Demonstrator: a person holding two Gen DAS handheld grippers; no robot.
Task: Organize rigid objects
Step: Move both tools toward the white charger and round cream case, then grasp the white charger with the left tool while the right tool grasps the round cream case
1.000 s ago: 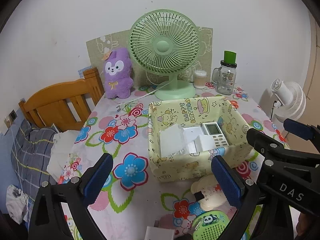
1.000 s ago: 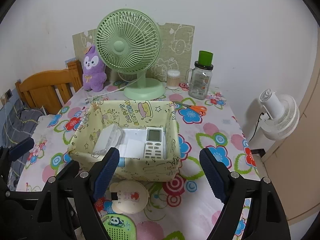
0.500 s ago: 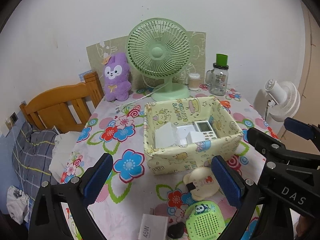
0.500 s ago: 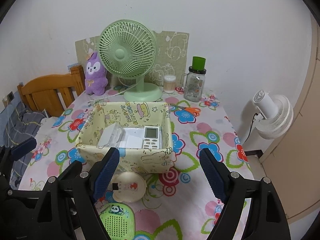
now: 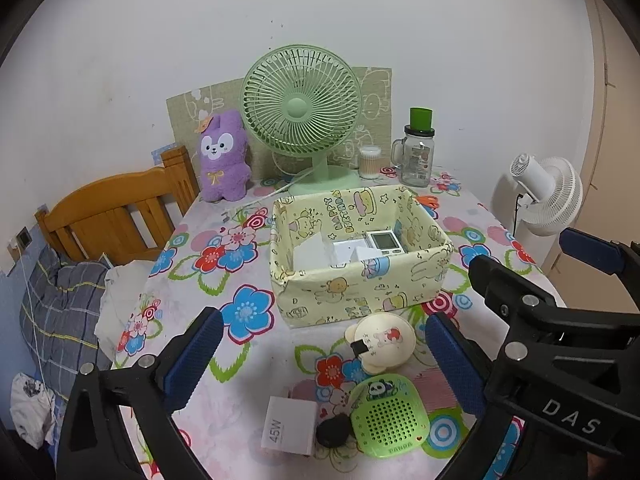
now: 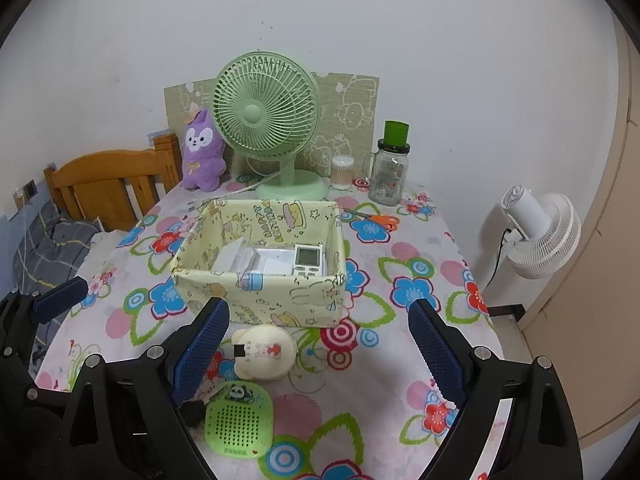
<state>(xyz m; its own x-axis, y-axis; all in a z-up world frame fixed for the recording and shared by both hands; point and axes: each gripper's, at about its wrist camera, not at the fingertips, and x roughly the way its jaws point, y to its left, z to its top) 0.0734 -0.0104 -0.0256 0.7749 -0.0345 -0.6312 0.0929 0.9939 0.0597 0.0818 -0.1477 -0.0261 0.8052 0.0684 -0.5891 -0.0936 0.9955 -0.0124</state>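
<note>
Lying just ahead of the empty, wide right claw [image 6: 316,350], whose jaws have just been opening, the cream bear case [image 6: 262,354] is nearer it than the also wide left claw [image 5: 320,360].

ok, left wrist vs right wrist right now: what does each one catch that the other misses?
Only the left wrist view: the white 45W charger at the near table edge.

Only the right wrist view: the orange-handled scissors in full; the other view shows just an orange sliver behind the box.

Both: the yellow fabric box holding the white remote, the cream bear-shaped item, the green panda gadget, the green fan, and both grippers, left gripper and right gripper, open and empty.
</note>
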